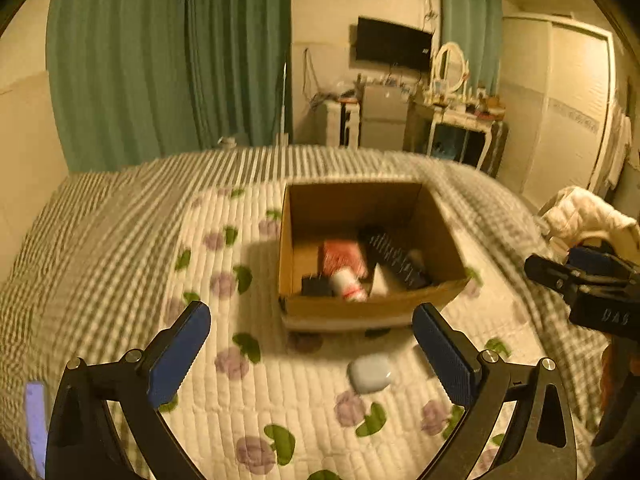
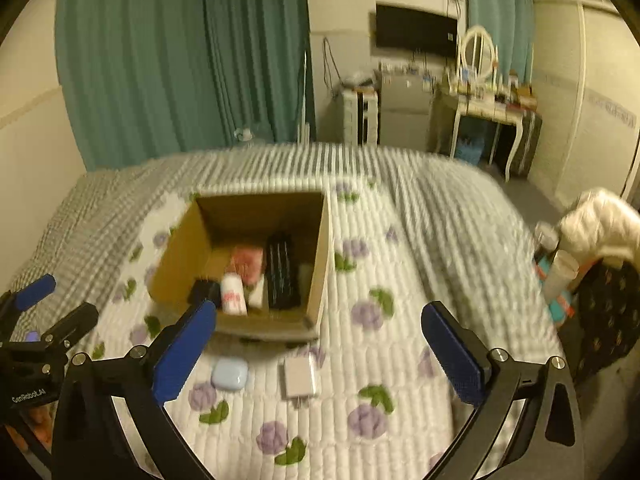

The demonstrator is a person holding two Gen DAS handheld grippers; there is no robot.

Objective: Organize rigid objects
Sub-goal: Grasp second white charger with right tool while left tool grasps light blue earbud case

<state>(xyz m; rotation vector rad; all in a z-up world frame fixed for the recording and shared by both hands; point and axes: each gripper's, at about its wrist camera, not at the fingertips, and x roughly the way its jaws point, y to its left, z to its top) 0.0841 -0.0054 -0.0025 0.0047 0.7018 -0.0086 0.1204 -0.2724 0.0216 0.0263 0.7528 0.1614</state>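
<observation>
The cardboard box point(image 2: 240, 256) on the bed point(image 2: 400, 280) already holds several items, while a pale blue case point(image 2: 229, 375) and a white charger point(image 2: 300, 376) lie just before it. Both the left tool point(image 1: 312, 356) and the right tool point(image 2: 320, 356) are wide open and empty, so I judge the task mostly done.

open quilt point(image 2: 400, 360) lies right of the cardboard box point(image 2: 320, 248); earbud case point(image 2: 229, 375) and charger point(image 2: 299, 376) sit before it.
</observation>
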